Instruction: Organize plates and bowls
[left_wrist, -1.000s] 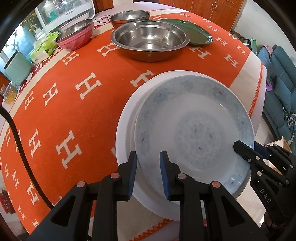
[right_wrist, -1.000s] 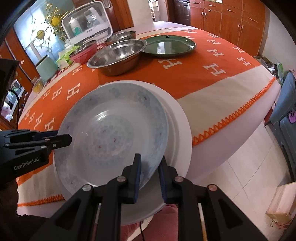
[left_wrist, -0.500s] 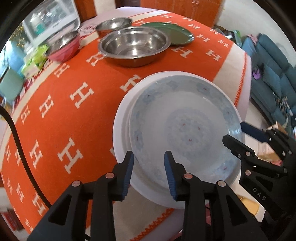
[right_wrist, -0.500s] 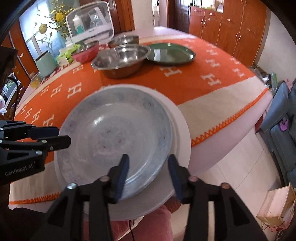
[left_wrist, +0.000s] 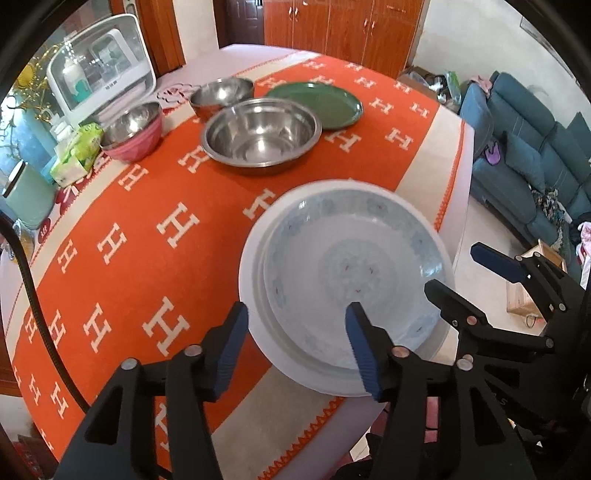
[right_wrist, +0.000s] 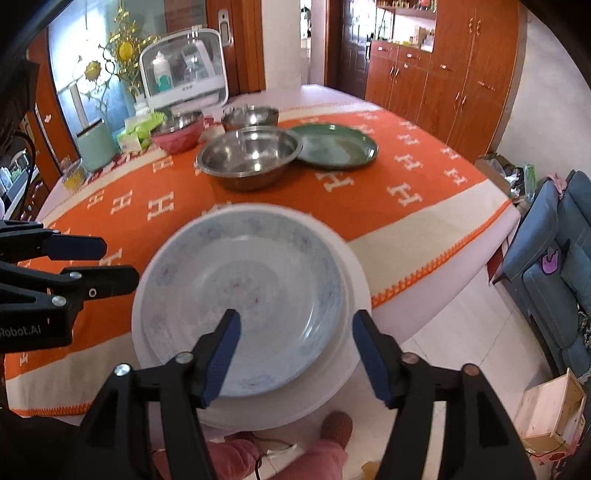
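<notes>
The left gripper (left_wrist: 295, 334) hangs above the near-left rim of the stacked plates with its jaws opening and nothing pinched between them; the right gripper (right_wrist: 293, 341) hangs over the near-right rim in the same way, jaws opening, pads clear of the china. Below them the patterned plate (left_wrist: 354, 273) sits nested inside the larger white plate (left_wrist: 255, 266), the pair resting near the table's front edge, slightly overhanging it, on the orange tablecloth (left_wrist: 140, 236). So one stack looks finished: two plates together and let go. Farther back the rest is unsorted. A large steel bowl (left_wrist: 260, 136) stands alone in the middle, with the green plate (left_wrist: 317, 105) touching or just behind its right rim. A smaller steel bowl (left_wrist: 221, 94) sits behind the large one, and a pink bowl (left_wrist: 133, 133) stands to its left, near a green tissue pack (left_wrist: 77, 155). As I judge it, the task is roughly a third done: the green plate has yet to join the plate stack, and the three bowls have yet to be nested.
</notes>
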